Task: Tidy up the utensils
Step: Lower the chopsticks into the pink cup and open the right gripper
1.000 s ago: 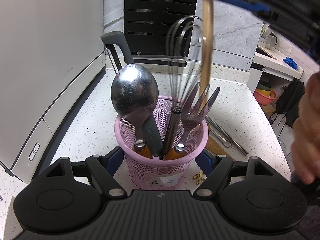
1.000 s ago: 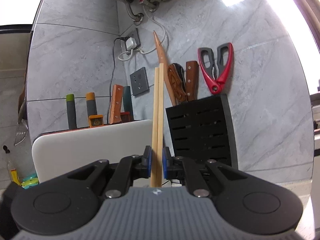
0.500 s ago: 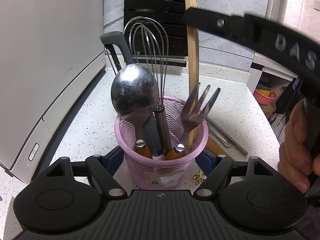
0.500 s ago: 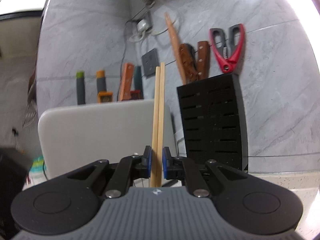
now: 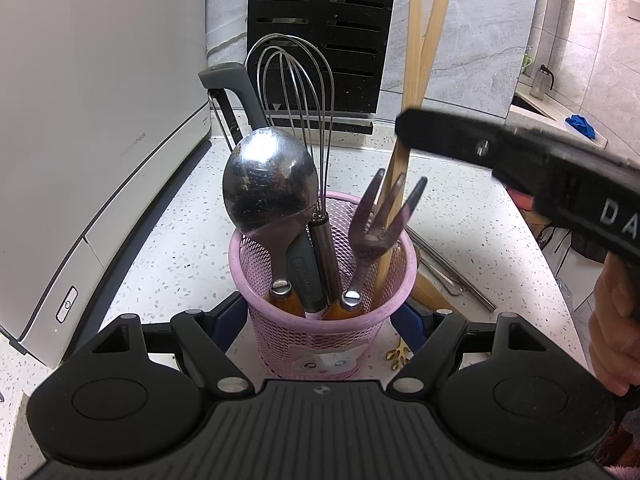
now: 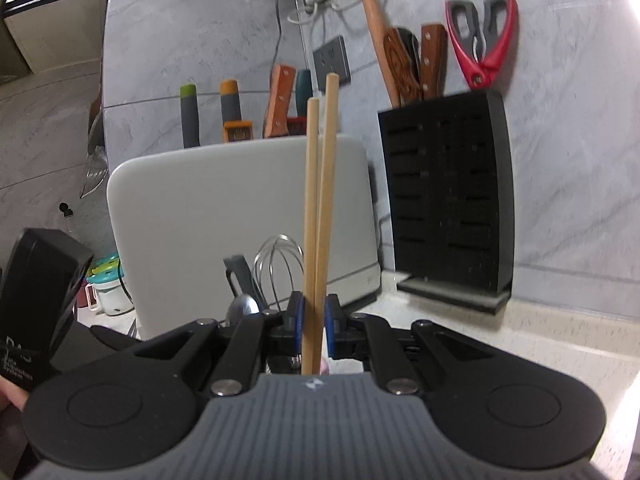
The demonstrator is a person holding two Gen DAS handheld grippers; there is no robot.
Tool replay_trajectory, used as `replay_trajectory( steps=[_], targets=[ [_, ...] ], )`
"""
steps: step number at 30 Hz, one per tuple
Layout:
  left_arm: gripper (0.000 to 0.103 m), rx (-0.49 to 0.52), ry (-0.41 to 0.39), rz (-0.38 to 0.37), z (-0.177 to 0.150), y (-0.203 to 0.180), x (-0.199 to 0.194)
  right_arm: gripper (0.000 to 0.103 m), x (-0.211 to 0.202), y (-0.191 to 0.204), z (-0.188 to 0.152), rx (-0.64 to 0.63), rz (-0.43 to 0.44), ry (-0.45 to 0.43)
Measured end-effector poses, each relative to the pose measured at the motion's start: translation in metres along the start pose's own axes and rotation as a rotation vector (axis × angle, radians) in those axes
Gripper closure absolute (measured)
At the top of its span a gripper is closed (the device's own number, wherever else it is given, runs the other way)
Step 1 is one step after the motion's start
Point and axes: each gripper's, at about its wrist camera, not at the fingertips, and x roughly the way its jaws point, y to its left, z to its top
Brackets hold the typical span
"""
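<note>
light: bright, even | glare: right edge | edges: fisheye-warped

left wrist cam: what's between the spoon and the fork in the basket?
A whisk and a grey-handled tool stand between spoon and fork, seen in the left wrist view.

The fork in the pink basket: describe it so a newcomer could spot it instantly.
Find the pink mesh basket on the speckled counter, in front of the black knife block. The fork stands tines-up on the basket's right side, unlike the round spoon and wire whisk beside it.
</note>
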Motion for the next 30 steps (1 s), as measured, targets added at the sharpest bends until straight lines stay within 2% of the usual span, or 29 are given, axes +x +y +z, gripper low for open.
replay_trajectory(
  steps=[8, 12, 15, 16, 17, 19, 25, 30],
  targets=[
    [0.013, -0.001, 0.000, -0.001, 0.000, 0.001, 0.000, 0.095, 0.007, -0.001, -0.001, 0.016, 0.017, 0.066],
    [0.013, 0.000, 0.000, -0.001, 0.001, 0.001, 0.001, 0.095, 0.013, -0.006, 0.004, 0.052, 0.030, 0.132],
    [0.013, 0.001, 0.000, -0.001, 0.001, 0.001, 0.001, 0.090, 0.014, -0.005, 0.005, 0.037, 0.036, 0.148],
    [0.013, 0.001, 0.000, -0.001, 0.001, 0.001, 0.001, 0.085, 0.014, -0.004, 0.006, 0.033, 0.037, 0.150],
    [0.013, 0.001, 0.000, -0.001, 0.001, 0.001, 0.001, 0.077, 0.014, -0.004, 0.007, 0.036, 0.042, 0.154],
    [0.013, 0.000, 0.000, -0.002, 0.001, 0.001, 0.002, 0.072, 0.015, -0.006, 0.011, 0.048, 0.044, 0.167],
    [0.013, 0.001, -0.001, -0.001, 0.001, 0.001, 0.002, 0.072, 0.015, -0.019, 0.029, 0.082, 0.016, 0.198],
    [0.013, 0.002, -0.002, -0.004, 0.002, 0.000, 0.004, 0.072, 0.018, -0.029, 0.039, 0.074, -0.041, 0.268]
  ],
)
